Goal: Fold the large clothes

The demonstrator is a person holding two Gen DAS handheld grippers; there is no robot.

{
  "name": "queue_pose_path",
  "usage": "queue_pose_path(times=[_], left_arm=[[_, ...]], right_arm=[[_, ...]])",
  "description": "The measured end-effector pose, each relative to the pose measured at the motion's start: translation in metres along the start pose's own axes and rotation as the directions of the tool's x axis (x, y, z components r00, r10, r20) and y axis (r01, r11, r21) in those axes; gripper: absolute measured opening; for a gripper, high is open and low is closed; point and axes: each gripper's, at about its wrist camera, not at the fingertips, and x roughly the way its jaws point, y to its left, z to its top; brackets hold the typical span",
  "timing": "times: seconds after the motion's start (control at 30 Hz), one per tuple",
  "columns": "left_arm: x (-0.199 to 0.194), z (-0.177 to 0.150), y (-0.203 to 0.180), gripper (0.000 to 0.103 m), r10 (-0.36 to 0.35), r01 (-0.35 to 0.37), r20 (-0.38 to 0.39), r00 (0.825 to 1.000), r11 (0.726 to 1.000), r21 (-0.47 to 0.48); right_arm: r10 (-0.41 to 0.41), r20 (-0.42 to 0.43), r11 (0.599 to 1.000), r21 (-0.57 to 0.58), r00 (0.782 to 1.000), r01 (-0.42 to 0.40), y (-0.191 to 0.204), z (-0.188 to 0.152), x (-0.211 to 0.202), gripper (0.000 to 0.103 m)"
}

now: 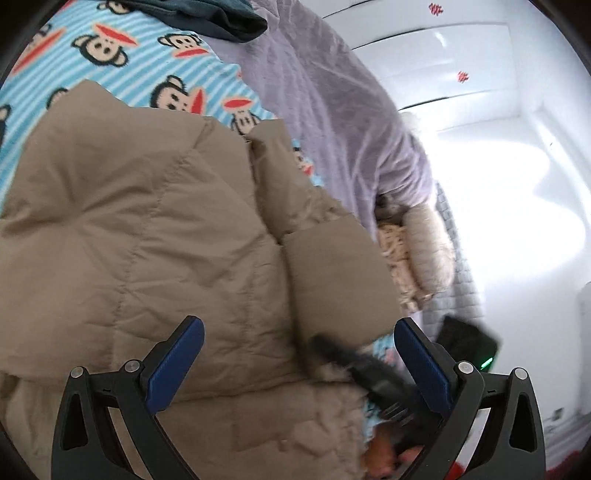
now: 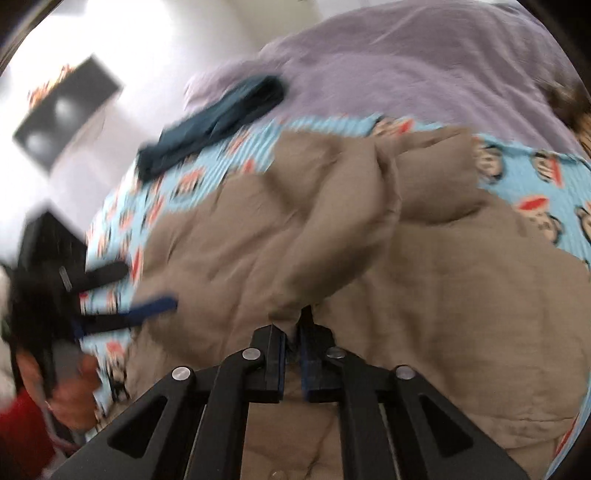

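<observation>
A tan, quilted coat (image 1: 147, 229) is seen spread over a blanket (image 1: 122, 74) striped in light blue and white and printed with monkey faces in black and cream with red mouths. A dark teal garment (image 1: 207, 16) is seen at the blanket's edge, beside a lilac cover (image 1: 332, 110). A cream, fluffy cushion (image 1: 428, 251) is shown next to the lilac cover. The gripper (image 1: 299, 365) fingers are coloured black, with blue pads (image 1: 177, 365). White cupboard doors (image 1: 461, 66) are marked with small red motifs.
</observation>
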Motion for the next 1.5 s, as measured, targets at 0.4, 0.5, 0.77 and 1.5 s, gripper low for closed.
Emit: queue_pose_path(times=[0.4,0.5,0.77,1.5], left_arm=[[0.041,0.008,-0.008,0.103,0.095,-0.089,-0.090,0.991,0.994,0.064],[0.054,0.006,-0.018,0.100,0.157,-0.143,-0.105,0.982,0.982,0.126],[0.050,-0.011,-0.038,0.017,0.277,-0.248,-0.077,0.958,0.933,0.261],[-0.020,-0.030,-0.032,0.017,0.503,-0.498,0.074,0.861,0.807,0.316]], right_arm=[[-0.023,-0.106,0.980,0.195,0.994,0.044,-0.069,-0.062,-0.035,0.073],[0.000,-0.080,0.911,0.411,0.997,0.033,-0.130,-0.084,-0.058,0.073],[0.024,0.055,0.737,0.674,0.998,-0.055,-0.214,-0.102,-0.084,0.073],[0.031,0.027,0.769,0.638,0.999,-0.041,-0.208,-0.095,-0.049,0.015]])
